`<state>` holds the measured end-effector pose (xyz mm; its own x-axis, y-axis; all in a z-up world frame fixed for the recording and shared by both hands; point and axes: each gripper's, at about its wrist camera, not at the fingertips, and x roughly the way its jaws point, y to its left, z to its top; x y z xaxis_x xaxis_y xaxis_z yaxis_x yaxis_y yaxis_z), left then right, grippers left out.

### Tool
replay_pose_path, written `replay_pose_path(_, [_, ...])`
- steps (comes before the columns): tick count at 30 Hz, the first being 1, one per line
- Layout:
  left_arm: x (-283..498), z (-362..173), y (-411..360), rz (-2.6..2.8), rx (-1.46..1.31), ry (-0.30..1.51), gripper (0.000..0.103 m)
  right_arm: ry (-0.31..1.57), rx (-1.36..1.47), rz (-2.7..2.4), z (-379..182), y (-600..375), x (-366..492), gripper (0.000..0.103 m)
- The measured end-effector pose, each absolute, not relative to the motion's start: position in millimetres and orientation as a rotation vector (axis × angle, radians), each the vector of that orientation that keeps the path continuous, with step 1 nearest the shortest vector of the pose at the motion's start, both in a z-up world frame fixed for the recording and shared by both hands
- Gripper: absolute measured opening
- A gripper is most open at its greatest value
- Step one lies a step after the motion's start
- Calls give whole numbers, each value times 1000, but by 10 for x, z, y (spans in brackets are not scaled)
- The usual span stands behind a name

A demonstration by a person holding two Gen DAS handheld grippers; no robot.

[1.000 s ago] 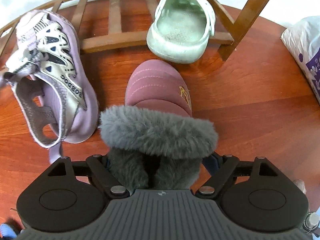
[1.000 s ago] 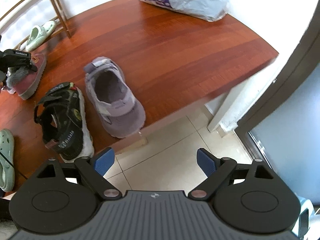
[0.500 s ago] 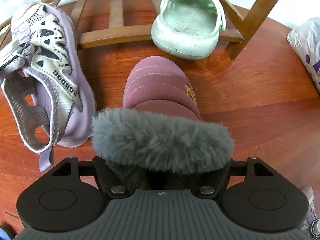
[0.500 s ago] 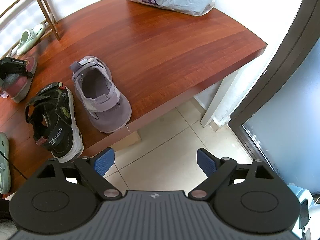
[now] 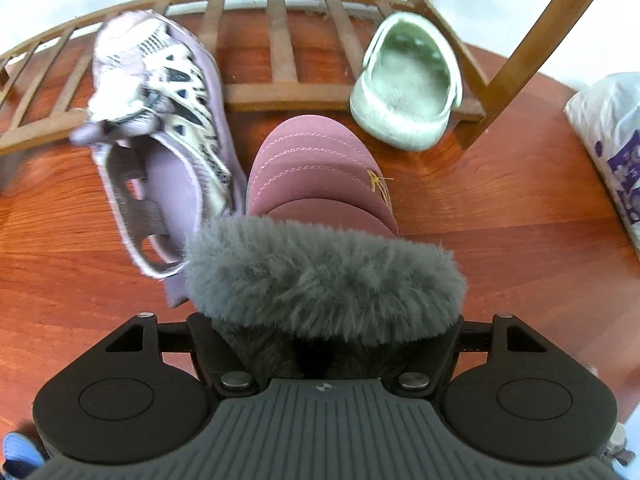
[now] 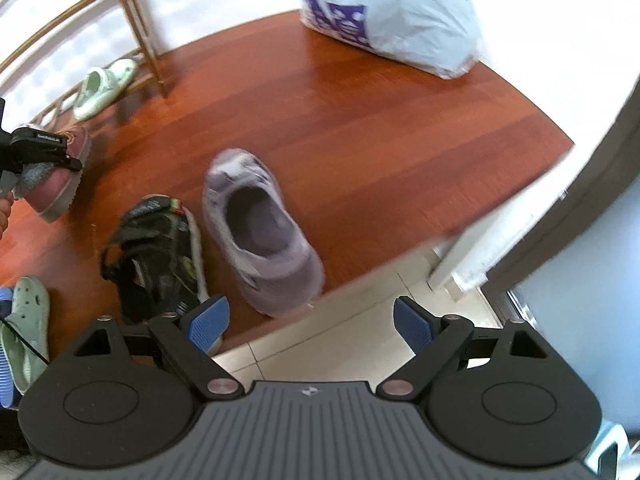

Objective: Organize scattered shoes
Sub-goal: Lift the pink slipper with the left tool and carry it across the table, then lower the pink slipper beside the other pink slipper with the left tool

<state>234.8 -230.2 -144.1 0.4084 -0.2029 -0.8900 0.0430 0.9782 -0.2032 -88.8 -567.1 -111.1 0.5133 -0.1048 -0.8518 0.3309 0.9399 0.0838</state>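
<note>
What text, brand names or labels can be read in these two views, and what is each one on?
Nothing can be read with confidence.
Plastic bag: large purple print, too blurred and cut off to read.
Left gripper: small white lettering on its body, too small to read.
Lavender sandal: dark markings along the side strap, blurred by motion.
Pink fur-lined boot: a gold stitched emblem, no letters.
Black sandal: small side patches, unreadable.

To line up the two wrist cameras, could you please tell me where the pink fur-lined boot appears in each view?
Left wrist view: the pink fur-lined boot fills the centre, its grey fur cuff held in the left gripper, toe pointing at the wooden rack.
Right wrist view: the boot sits at the far left edge, with the left gripper clamped on it.
Shared landmark: the pale green clog on the rack, just beyond the boot's toe.
</note>
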Motion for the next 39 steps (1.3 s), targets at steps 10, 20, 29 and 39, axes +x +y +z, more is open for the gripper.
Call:
replay_pose_path(10, [1918, -1112, -1800, -126, -234, 1106, 71, 987, 176, -110, -1001, -5346, -433, 93])
replay_pose_path(20, [1408, -959, -1215, -70, -320, 1087, 71, 988, 93, 76, -929, -4882, 47, 93])
replay_pose_path(29, [813, -902, -639, 35, -360, 1071, 71, 1010, 17, 217, -926, -4471, 393, 93])
replay_pose_path(39, [244, -1038, 16, 164, -434, 1071, 71, 1039, -56, 331, -965, -4079, 619, 93])
